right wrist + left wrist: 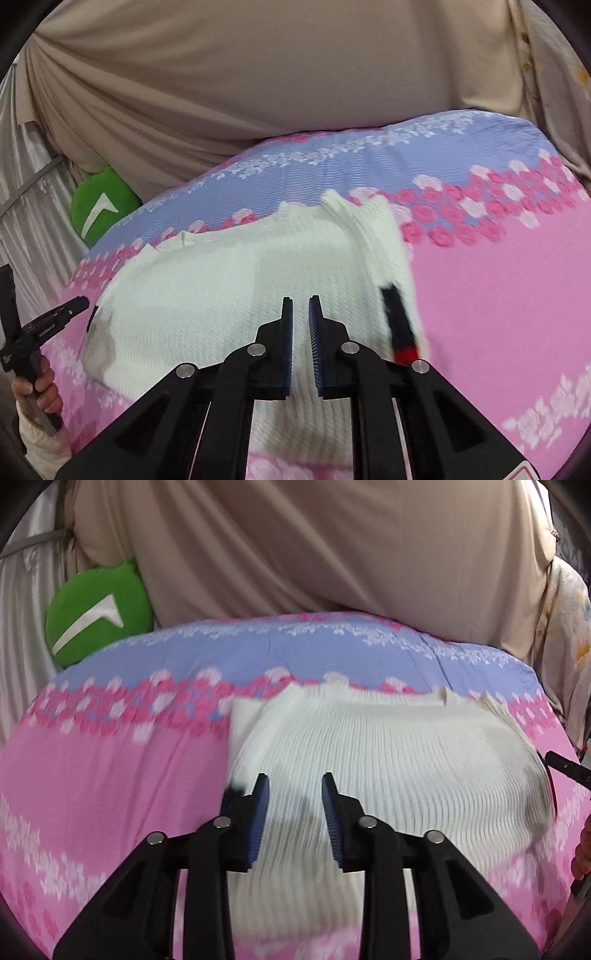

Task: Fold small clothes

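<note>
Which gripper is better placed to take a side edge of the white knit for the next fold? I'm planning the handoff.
Probably the right. The right gripper hovers near the white knit garment's folded side edge, jaws nearly closed, empty. The left gripper sits over the garment's lower middle, wider apart.

Twin wrist views, shared white garment [388, 757]

Ribbed matt knit garment [388, 746] lies on a crinkled floral cloth sheet [110, 775].
</note>
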`<state>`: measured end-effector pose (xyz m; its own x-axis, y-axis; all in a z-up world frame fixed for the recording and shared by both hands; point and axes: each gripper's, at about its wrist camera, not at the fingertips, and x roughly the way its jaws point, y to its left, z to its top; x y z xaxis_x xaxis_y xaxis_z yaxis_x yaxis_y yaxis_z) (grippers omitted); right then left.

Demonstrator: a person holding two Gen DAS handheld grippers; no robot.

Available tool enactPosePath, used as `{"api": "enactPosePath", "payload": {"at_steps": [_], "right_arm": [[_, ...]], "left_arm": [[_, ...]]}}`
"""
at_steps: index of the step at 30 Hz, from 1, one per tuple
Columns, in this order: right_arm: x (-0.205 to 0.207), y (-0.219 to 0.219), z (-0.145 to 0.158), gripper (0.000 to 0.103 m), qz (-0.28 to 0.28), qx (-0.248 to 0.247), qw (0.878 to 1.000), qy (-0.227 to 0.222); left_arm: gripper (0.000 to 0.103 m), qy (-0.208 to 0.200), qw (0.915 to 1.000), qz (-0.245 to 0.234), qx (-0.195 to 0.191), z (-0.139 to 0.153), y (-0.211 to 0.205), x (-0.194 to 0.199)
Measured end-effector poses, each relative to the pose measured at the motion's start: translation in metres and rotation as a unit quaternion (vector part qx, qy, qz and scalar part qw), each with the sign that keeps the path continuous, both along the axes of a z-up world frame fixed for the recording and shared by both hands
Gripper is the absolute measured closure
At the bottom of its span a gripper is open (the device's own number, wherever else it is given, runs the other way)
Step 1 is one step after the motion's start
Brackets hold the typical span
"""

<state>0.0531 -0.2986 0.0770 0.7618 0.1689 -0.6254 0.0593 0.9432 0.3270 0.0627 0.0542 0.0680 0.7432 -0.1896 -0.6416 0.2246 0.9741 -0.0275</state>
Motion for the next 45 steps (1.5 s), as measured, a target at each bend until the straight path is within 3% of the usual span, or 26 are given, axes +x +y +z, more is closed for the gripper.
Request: {"api": "enactPosePath", "payload": {"at_steps": [4, 5, 6, 8, 10, 13, 19, 22, 25, 27, 33, 37, 38, 41, 43, 44, 45], "right_arm": [[0.058, 0.009, -0.021, 0.091, -0.009, -0.038, 0.999, 0.038], [0.064, -0.001, -0.030, 0.095, -0.024, -0.043, 0.998, 0.048], [0.067, -0.014, -0.039, 0.103, -0.035, -0.034, 0.997, 0.052], [0.060, -0.043, -0.049, 0.103, -0.038, 0.021, 0.998, 0.043], [0.051, -0.059, -0.049, 0.103, -0.081, -0.010, 0.996, 0.042], [0.045, -0.065, -0.055, 0.103, -0.076, 0.017, 0.996, 0.033], [0.030, -0.027, -0.034, 0.099, -0.075, -0.028, 0.997, 0.000], [0.040, -0.012, -0.049, 0.099, -0.070, -0.073, 0.994, 0.036], [0.033, -0.018, -0.045, 0.099, -0.077, -0.056, 0.995, 0.023], [0.025, -0.016, -0.039, 0.093, -0.077, -0.046, 0.996, 0.009], [0.029, 0.005, -0.051, 0.088, -0.071, -0.104, 0.992, 0.022], [0.022, 0.003, -0.043, 0.087, -0.073, -0.091, 0.993, 0.000], [0.019, 0.001, -0.041, 0.083, -0.079, -0.089, 0.993, -0.008], [0.014, -0.010, -0.034, 0.054, -0.093, -0.083, 0.992, -0.031], [0.016, -0.018, -0.028, 0.049, -0.100, -0.086, 0.991, -0.039], [0.018, -0.022, -0.025, 0.049, -0.100, -0.088, 0.990, -0.040], [0.021, -0.028, -0.022, 0.045, -0.101, -0.088, 0.990, -0.041]], "left_arm": [[0.072, 0.029, 0.9990, 0.023, 0.027, -0.021, -0.019, 0.052], [0.072, 0.039, 0.9985, 0.027, 0.028, -0.029, -0.017, 0.060], [0.072, 0.044, 0.9982, 0.032, 0.025, -0.037, -0.010, 0.067], [0.072, 0.043, 0.9986, 0.032, 0.005, -0.049, 0.004, 0.074], [0.072, 0.035, 0.9991, 0.025, -0.003, -0.049, 0.009, 0.072], [0.072, 0.021, 0.9991, 0.030, 0.020, -0.050, 0.001, 0.067], [0.067, 0.003, 0.9977, 0.032, 0.059, -0.048, -0.017, 0.043], [0.066, -0.002, 0.9961, 0.037, 0.080, -0.054, -0.022, 0.042], [0.066, -0.007, 0.9956, 0.041, 0.084, -0.056, -0.023, 0.041], [0.065, -0.010, 0.9951, 0.041, 0.089, -0.057, -0.024, 0.040], [0.064, -0.020, 0.9934, 0.045, 0.103, -0.060, -0.028, 0.039], [0.064, -0.026, 0.9924, 0.047, 0.110, -0.061, -0.031, 0.038], [0.064, -0.026, 0.9924, 0.048, 0.111, -0.061, -0.031, 0.038], [0.064, -0.026, 0.9929, 0.049, 0.105, -0.061, -0.030, 0.038], [0.062, -0.021, 0.9954, 0.050, 0.079, -0.053, -0.024, 0.038], [0.058, -0.018, 0.9973, 0.045, 0.054, -0.046, -0.018, 0.039], [0.045, -0.016, 0.9987, 0.042, 0.024, -0.036, -0.012, 0.043]]}}
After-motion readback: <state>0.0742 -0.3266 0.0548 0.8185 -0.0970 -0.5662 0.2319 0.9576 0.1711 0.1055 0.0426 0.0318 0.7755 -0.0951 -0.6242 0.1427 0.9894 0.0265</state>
